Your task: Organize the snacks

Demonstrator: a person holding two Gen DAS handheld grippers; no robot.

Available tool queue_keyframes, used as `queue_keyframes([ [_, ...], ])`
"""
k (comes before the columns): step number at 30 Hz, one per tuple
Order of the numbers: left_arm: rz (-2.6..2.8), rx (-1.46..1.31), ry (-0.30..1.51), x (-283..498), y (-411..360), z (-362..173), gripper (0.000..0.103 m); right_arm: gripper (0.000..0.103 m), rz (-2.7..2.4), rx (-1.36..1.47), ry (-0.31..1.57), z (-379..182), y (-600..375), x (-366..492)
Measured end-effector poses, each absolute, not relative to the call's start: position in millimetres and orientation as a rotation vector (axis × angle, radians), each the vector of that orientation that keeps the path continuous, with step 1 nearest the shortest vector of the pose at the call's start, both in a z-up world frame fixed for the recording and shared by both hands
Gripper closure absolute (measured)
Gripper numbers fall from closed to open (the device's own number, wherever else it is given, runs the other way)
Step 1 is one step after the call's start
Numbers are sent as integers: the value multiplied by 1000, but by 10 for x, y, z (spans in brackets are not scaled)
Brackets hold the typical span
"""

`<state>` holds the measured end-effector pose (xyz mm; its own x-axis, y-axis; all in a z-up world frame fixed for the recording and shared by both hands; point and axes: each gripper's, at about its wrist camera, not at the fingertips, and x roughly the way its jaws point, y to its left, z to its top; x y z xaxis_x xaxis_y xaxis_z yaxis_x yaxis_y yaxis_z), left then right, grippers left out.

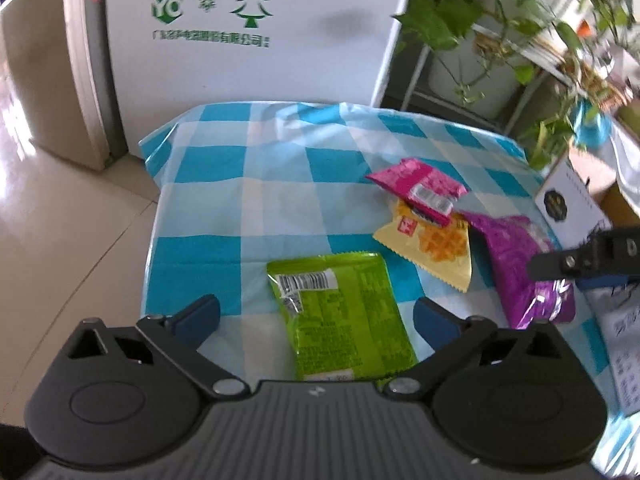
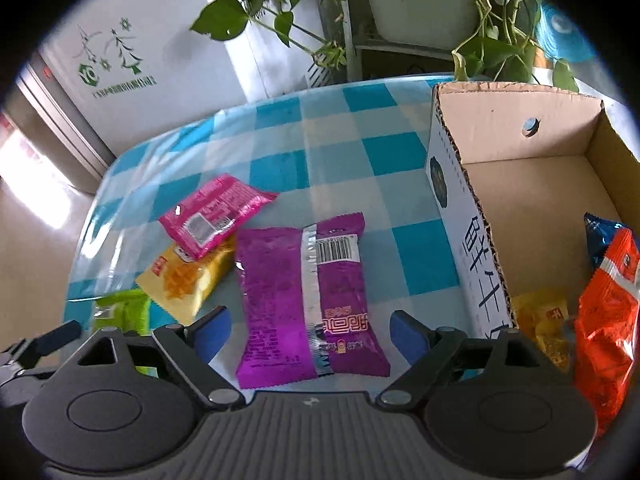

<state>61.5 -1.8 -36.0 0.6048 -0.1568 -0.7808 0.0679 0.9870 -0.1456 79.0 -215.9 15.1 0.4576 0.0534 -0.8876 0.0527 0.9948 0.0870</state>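
Green "YO" logo on the white appliance, upper left; Chinese lettering beneath it is too blurred to read.

Bright daylight, soft blur, fisheye-warped edges

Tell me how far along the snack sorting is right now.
Partly done: an orange packet, a yellow one and a blue one lie in the cardboard box. Nothing is in hand; both tools stand open. Left on the table: the green packet, purple packet, pink packet and waffle packet.
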Motion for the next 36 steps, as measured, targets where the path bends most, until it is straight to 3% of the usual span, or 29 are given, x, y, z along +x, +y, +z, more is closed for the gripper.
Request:
queue_keyframes([
  [5, -101, 42, 932, 623, -226, -410, 0, 8, -7, 85, 1107, 56, -2099, 866],
  [25, 13, -18, 951, 722, -267, -414, 0, 3, -52, -37, 1121, -164, -1960, 973],
  [32, 11, -16, 950, 741, -277, -412, 0, 3, -52, -56, 1119, -173, -1949, 976],
  [36, 4, -18, 939, 726, -270, -416, 1, 10, -47, -62, 1112, -152, -1938, 963],
])
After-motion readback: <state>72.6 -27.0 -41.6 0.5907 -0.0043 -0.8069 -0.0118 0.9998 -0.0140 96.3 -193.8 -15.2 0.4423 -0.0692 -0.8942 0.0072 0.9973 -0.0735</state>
